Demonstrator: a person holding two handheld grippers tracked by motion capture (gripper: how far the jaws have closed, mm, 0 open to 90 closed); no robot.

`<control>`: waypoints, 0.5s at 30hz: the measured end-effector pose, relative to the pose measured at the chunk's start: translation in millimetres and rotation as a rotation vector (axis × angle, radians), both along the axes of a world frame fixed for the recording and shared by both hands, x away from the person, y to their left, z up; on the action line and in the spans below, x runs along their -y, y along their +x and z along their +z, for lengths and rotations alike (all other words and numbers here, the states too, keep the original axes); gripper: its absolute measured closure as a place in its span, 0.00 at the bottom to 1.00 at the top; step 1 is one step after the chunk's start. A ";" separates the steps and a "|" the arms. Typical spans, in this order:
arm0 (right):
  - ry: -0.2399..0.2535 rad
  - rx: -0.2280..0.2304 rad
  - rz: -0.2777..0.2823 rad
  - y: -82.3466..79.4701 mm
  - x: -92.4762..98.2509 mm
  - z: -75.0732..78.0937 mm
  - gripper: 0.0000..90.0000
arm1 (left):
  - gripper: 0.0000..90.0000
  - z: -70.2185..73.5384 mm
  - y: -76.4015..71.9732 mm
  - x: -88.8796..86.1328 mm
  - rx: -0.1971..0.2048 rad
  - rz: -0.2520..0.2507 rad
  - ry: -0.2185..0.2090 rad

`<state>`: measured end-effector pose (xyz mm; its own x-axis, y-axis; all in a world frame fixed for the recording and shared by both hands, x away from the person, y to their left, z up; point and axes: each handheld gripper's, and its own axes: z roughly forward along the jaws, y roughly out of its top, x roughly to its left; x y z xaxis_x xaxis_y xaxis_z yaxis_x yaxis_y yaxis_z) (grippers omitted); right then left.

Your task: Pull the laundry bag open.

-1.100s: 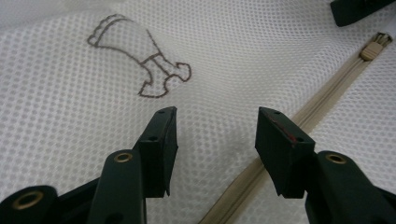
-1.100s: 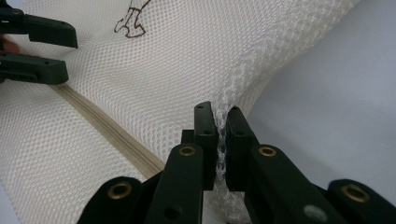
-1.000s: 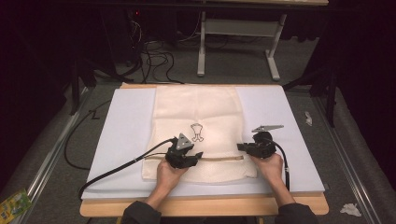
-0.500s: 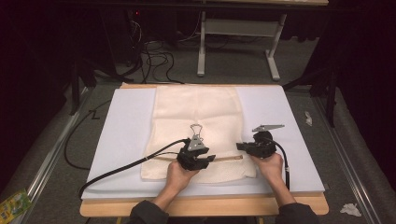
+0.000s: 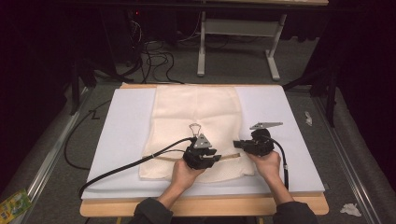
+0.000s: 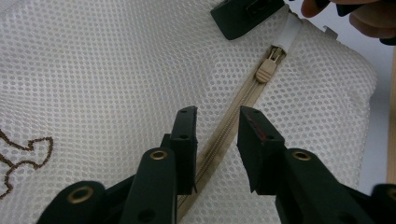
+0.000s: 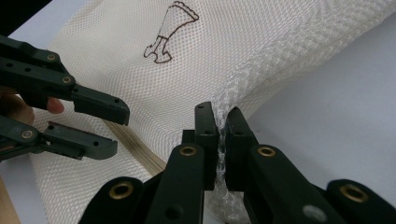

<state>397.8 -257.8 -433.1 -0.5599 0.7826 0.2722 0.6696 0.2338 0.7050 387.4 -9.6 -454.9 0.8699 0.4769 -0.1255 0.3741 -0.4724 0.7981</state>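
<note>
A cream mesh laundry bag (image 5: 196, 126) lies flat on a white foam board (image 5: 116, 135) that covers a wooden table (image 5: 201, 205). I take the bag as my landmark. A small brown line drawing (image 5: 195, 127) sits near the bag's middle, and a tan zipper (image 6: 233, 112) runs across the bag close to its near edge.

My left gripper (image 5: 215, 158) is over the bag's near edge, just toward me from the drawing. In the left gripper view its jaws stand apart with a clear gap, one on each side of the zipper line, holding nothing. I cannot tell whether they touch the mesh. The beige zipper pull (image 6: 265, 70) lies farther along the zipper, beyond the jaws, near the bag's side edge.

My right gripper (image 5: 236, 144) is at the bag's right edge, near the end of the zipper. In the right gripper view its jaws are pressed nearly together with a bunched fold of the bag's edge pinched between them. The left gripper's open jaws show at that view's left side, over the zipper.
</note>
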 end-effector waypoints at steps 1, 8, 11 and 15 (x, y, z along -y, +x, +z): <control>0.006 0.001 0.000 0.2 0.3 -0.7 0.98 | 0.77 0.6 -0.3 1.2 0.001 -0.007 0.006; 0.025 -0.001 0.002 0.0 1.0 0.7 0.98 | 0.77 2.4 -1.6 14.5 -0.010 -0.029 -0.007; 0.034 0.004 0.002 -0.8 2.0 1.3 0.98 | 0.77 2.1 -2.6 20.3 -0.016 -0.044 -0.003; 0.038 0.007 0.004 -0.8 1.5 1.3 0.98 | 0.77 0.3 -3.1 25.5 -0.011 -0.050 -0.002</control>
<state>397.0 -259.3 -431.7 -0.5653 0.7693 0.2976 0.6633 0.2095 0.7184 384.3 -35.1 -454.7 0.8912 0.4327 -0.1362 0.3589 -0.4888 0.7952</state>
